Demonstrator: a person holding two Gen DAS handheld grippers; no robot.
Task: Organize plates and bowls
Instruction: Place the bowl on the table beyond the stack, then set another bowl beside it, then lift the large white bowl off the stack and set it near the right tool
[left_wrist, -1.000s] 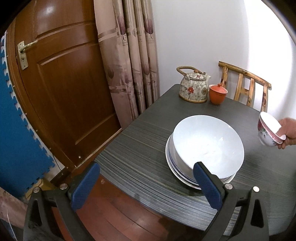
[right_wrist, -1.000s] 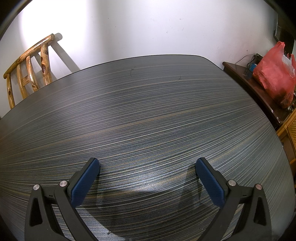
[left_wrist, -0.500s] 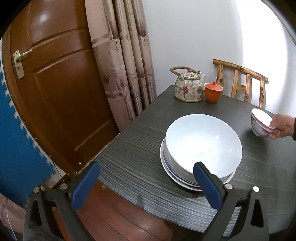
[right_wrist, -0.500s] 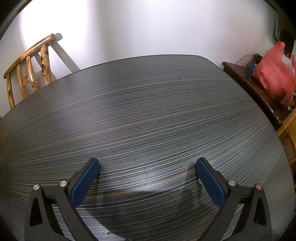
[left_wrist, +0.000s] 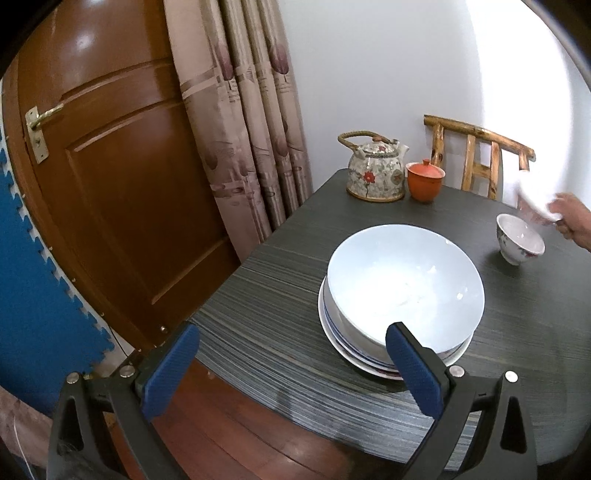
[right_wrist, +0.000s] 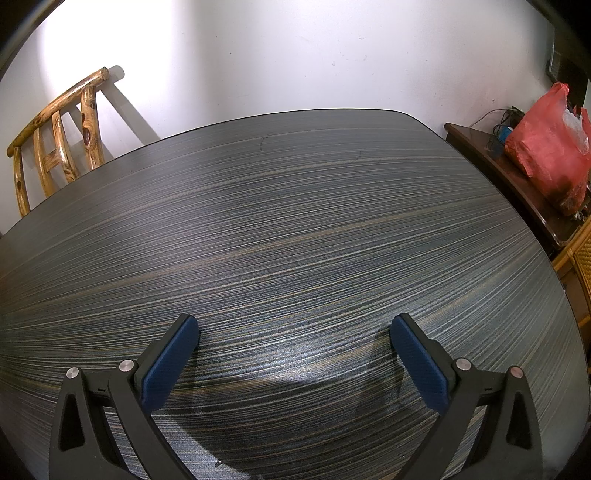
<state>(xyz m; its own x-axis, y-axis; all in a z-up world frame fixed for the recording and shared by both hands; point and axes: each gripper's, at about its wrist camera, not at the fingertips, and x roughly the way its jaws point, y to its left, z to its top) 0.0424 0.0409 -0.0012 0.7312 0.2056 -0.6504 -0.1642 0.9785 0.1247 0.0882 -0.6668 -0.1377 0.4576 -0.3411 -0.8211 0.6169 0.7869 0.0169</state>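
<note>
1. Plates and bowls sit just ahead of the left gripper (left_wrist: 291, 343), whose jaws are spread wide apart and hold nothing; its right blue pad (left_wrist: 413, 373) overlaps the near rim of the stack in the left wrist view, though whether it touches that rim cannot be told, while the left pad (left_wrist: 168, 369) hangs past the table edge, over the wooden floor (left_wrist: 236, 435).
2. Nearest the left gripper is a large white bowl (left_wrist: 406, 291), upright and seated on a stack of plates (left_wrist: 343, 350) with blue-lined rims, close to the near edge of the dark striped table (left_wrist: 266, 321).
3. Beyond the big bowl, toward the right, a small floral bowl (left_wrist: 519, 242) stands upright on the table, apart from the stack.
4. Just behind that small bowl, a bare hand (left_wrist: 572, 221) at the right edge of the view grips another white bowl (left_wrist: 535, 195), tilted and raised off the table.
5. At the far end of the table a floral teapot (left_wrist: 376, 170) and an orange lidded cup (left_wrist: 424, 181) stand beside each other, with a wooden chair (left_wrist: 480, 155) behind them, a curtain (left_wrist: 243, 110) and a brown door (left_wrist: 122, 155) to the left.
6. The right gripper (right_wrist: 291, 339) also has its jaws wide apart and grips nothing; it is poised low over a bare stretch of the table, its shadow below it.
7. Farther out in the right wrist view, a red plastic bag (right_wrist: 550, 147) rests on a dark side cabinet (right_wrist: 517, 184) past the table's right edge.
</note>
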